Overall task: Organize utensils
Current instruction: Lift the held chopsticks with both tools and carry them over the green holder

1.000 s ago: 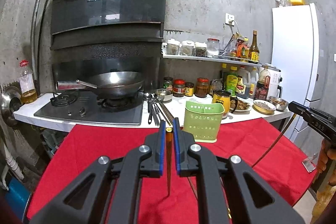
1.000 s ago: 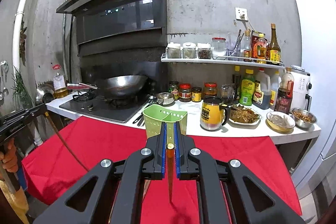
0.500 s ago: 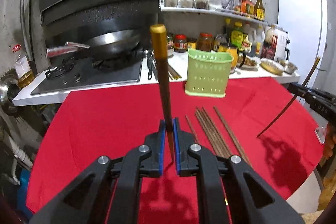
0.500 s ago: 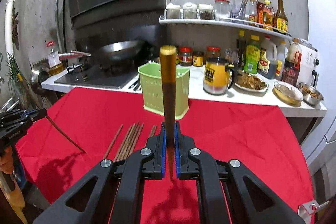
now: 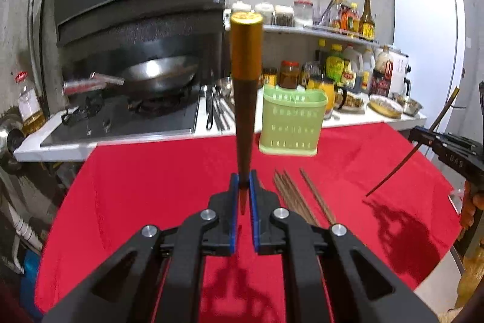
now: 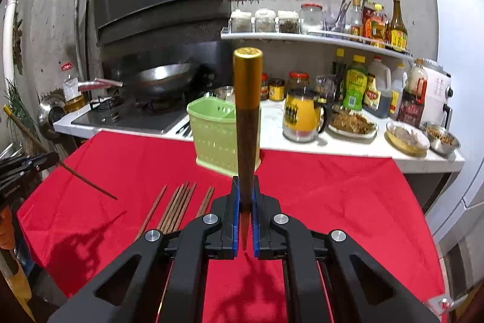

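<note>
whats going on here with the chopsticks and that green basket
A person holds a pair of tongs in each hand, sorting chopsticks into a holder. The left tongs are shut on one gold-capped chopstick, and the right tongs are shut on another chopstick, both pointing up. More loose chopsticks lie on the red cloth. The green utensil basket stands at the cloth's far edge, by the counter. Neither held chopstick is in it yet.

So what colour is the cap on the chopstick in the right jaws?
Gold, on a dark brown chopstick; the right wrist view shows it best.
</note>
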A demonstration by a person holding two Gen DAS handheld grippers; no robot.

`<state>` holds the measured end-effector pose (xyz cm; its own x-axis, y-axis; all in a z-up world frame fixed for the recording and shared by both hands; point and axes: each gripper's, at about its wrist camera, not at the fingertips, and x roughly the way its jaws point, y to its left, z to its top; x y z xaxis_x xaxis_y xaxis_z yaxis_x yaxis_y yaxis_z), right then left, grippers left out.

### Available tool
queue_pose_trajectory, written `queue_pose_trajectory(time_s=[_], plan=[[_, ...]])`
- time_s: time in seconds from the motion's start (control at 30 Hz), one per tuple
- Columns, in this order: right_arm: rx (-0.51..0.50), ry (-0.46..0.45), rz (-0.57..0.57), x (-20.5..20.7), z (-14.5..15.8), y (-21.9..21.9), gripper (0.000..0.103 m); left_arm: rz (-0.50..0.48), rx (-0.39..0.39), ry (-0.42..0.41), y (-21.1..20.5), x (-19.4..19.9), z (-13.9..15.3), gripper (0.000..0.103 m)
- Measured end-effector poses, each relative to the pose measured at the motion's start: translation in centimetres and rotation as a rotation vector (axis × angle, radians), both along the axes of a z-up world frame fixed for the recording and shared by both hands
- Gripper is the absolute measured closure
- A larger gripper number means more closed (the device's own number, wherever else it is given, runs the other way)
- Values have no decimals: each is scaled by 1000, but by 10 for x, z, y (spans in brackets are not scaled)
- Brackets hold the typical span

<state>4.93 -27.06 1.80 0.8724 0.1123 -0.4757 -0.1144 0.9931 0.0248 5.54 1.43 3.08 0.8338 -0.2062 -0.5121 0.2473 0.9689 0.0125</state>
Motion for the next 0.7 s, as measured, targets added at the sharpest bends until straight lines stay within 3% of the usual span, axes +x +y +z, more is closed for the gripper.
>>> queue_pose_trajectory(time_s=[0.37,0.5,0.7], plan=[[-1,-252,11,75,94,15,96,-109,-38,-184,-58,88,90,97],[30,-211,12,121,89,20,96,-138,-48,-117,-83,136,84,97],[45,-63,14,179,41,24,96,-166,-2,58,-110,203,31,96]])
